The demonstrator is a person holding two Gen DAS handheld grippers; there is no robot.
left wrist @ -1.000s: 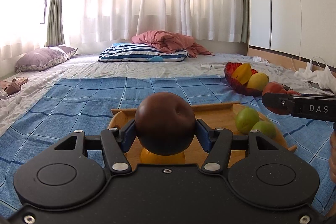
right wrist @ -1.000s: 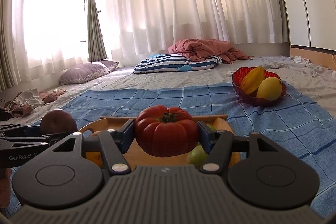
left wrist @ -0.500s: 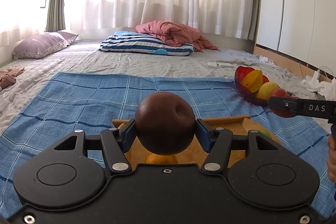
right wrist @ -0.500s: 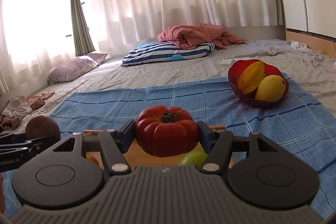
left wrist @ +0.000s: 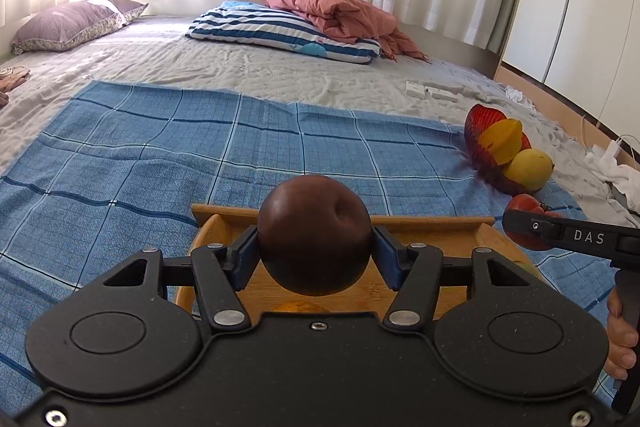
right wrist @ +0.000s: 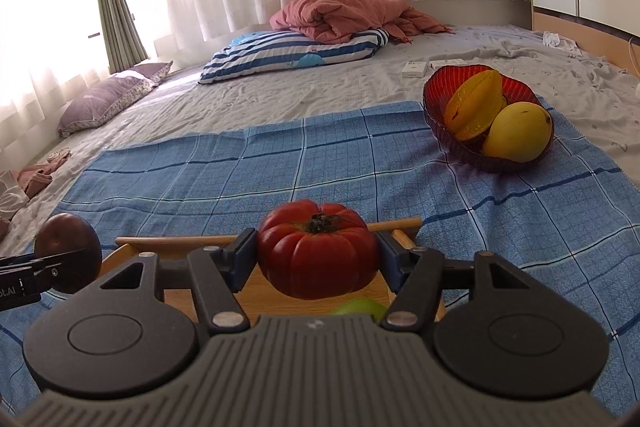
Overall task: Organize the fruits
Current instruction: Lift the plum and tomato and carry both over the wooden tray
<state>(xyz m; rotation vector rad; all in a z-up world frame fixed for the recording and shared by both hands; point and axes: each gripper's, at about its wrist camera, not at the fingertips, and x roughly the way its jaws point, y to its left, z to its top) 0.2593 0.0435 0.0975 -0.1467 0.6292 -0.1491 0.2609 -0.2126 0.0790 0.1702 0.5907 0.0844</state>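
My left gripper (left wrist: pixel 315 253) is shut on a dark brown round fruit (left wrist: pixel 315 235) and holds it above the wooden tray (left wrist: pixel 432 223). My right gripper (right wrist: pixel 318 253) is shut on a red ribbed tomato (right wrist: pixel 318 247) above the same tray (right wrist: pixel 180 240). The tomato also shows at the right of the left wrist view (left wrist: pixel 528 205). The brown fruit shows at the left of the right wrist view (right wrist: pixel 68 243). A red glass bowl (right wrist: pixel 440 87) at the far right holds a starfruit (right wrist: pixel 472 105) and a yellow mango (right wrist: pixel 518 131). A green fruit (right wrist: pixel 360 307) lies in the tray under my right gripper.
A blue checked cloth (left wrist: pixel 140 155) covers the bed under the tray and bowl. A striped pillow (left wrist: pixel 280 31), a pink blanket (left wrist: pixel 340 11) and a purple pillow (left wrist: pixel 72 23) lie at the back. Two small white boxes (left wrist: pixel 432 91) lie behind the bowl.
Both grippers have risen and tilted downward with their fruits still held. The tray now sits lower and shows less; the bowl looks closer in the right wrist view.
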